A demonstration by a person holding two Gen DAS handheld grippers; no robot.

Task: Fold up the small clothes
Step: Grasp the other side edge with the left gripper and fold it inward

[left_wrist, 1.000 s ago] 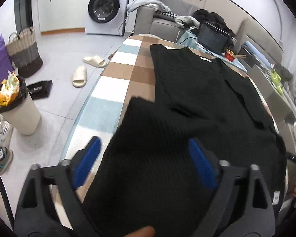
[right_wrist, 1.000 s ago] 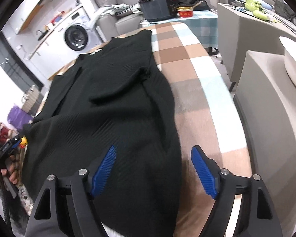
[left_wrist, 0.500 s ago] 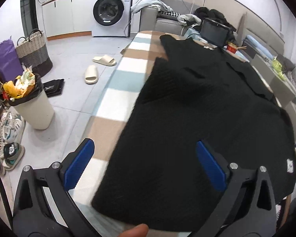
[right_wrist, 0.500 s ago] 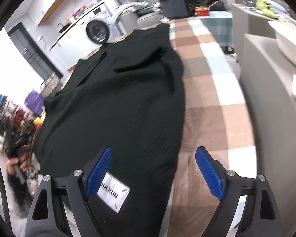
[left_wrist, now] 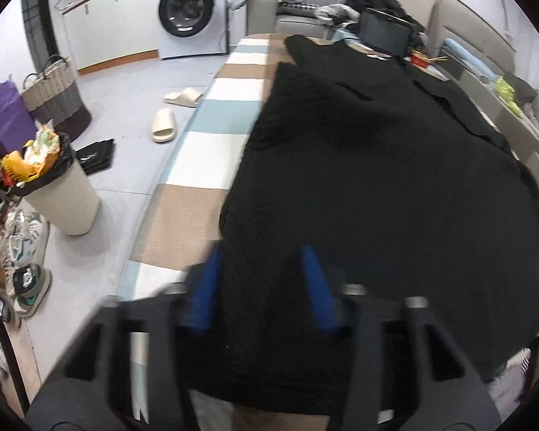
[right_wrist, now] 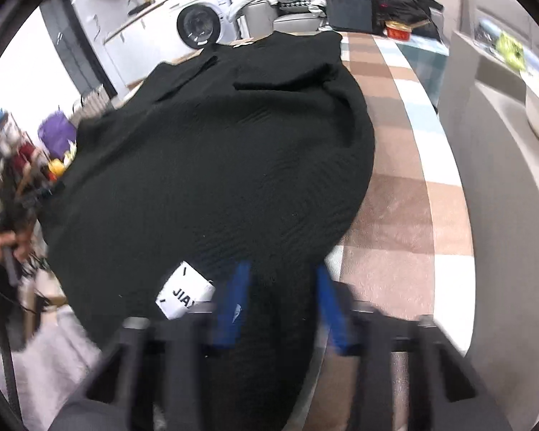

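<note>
A black knit sweater (left_wrist: 377, 161) lies spread along a table with a brown, blue and white checked cloth (left_wrist: 204, 158). My left gripper (left_wrist: 262, 255) is at the sweater's near left hem, its blurred blue jaws closing with the knit between them. In the right wrist view the same sweater (right_wrist: 215, 161) covers the checked table (right_wrist: 395, 215). My right gripper (right_wrist: 282, 269) is at the near right hem, jaws closing on a bunched fold of knit. A white label (right_wrist: 185, 294) shows just left of it.
Left of the table, on the floor, stand a full bin (left_wrist: 61, 201), slippers (left_wrist: 165, 125), a woven basket (left_wrist: 54, 97) and shoes (left_wrist: 25, 251). A washing machine (left_wrist: 190, 10) is at the back. A grey sofa (right_wrist: 503, 179) runs along the table's right side. A red bowl (right_wrist: 399, 30) sits at the far end.
Both grippers have drawn back to the sweater's near hem and sunk a little. Their jaws, wide apart before, have narrowed onto the knit. The right gripper has rolled.
</note>
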